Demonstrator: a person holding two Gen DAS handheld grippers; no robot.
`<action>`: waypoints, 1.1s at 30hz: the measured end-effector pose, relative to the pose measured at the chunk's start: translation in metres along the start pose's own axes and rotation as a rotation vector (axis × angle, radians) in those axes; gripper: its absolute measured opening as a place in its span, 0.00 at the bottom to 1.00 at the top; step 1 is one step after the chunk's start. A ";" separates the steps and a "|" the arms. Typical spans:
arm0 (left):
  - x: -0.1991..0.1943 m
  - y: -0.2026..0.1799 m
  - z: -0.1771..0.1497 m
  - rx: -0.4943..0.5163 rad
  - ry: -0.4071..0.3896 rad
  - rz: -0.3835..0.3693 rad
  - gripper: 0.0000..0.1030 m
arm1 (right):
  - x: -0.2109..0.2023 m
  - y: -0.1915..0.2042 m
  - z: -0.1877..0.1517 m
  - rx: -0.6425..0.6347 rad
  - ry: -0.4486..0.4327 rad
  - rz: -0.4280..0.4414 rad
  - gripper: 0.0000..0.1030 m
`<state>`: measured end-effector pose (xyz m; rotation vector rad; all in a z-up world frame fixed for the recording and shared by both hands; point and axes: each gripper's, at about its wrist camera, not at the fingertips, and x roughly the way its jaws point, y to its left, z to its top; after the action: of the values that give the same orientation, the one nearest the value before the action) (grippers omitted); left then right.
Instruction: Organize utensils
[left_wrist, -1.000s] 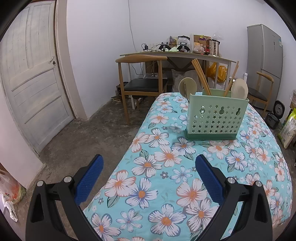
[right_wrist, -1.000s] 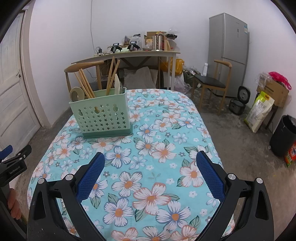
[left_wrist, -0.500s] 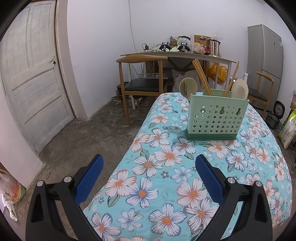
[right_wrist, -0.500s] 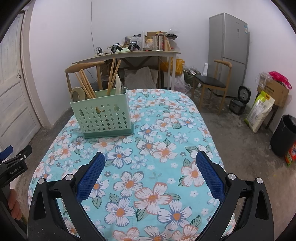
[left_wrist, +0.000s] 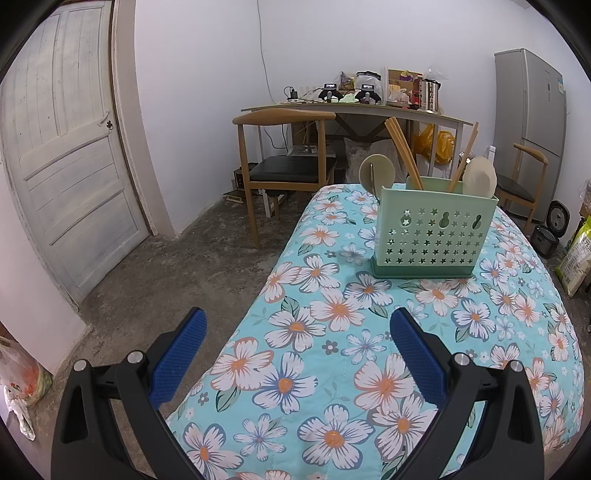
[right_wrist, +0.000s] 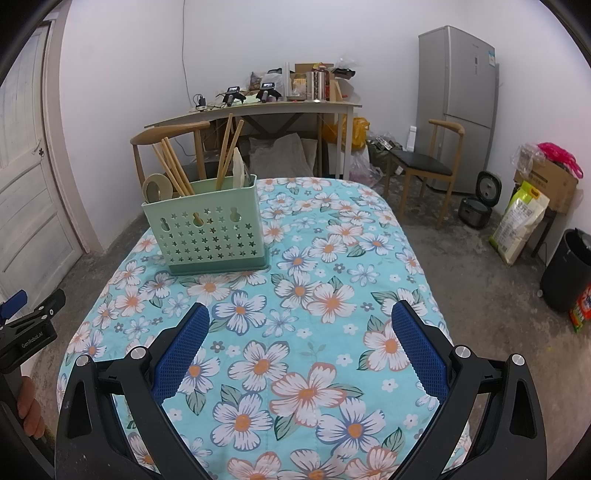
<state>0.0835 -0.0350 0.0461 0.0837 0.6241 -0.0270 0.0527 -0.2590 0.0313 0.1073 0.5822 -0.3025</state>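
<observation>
Left gripper (left_wrist: 297, 343) and right gripper (right_wrist: 300, 338) both spread wide, nothing held, over the near desk (right_wrist: 332, 332). Green utensil caddy (right_wrist: 207, 229) stands upright at far left, holding chopsticks (right_wrist: 173, 170) and what look like spoons (left_wrist: 479, 176).

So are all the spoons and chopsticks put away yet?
It looks that way. The chopsticks and spoons stand in the green holder, and no utensils lie loose on the flowered tablecloth. The left gripper and right gripper are both open and empty. Nothing visible remains.
</observation>
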 end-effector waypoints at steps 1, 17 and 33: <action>0.000 0.000 0.000 0.000 0.000 0.000 0.95 | 0.000 0.000 0.000 0.000 0.000 0.000 0.92; 0.000 0.000 0.000 -0.001 -0.001 0.000 0.95 | 0.000 0.005 0.001 -0.001 0.000 0.003 0.92; 0.000 0.000 0.000 -0.003 0.002 -0.002 0.95 | -0.001 0.004 0.002 -0.002 -0.001 0.005 0.92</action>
<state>0.0835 -0.0346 0.0465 0.0800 0.6263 -0.0276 0.0538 -0.2548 0.0333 0.1068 0.5814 -0.2971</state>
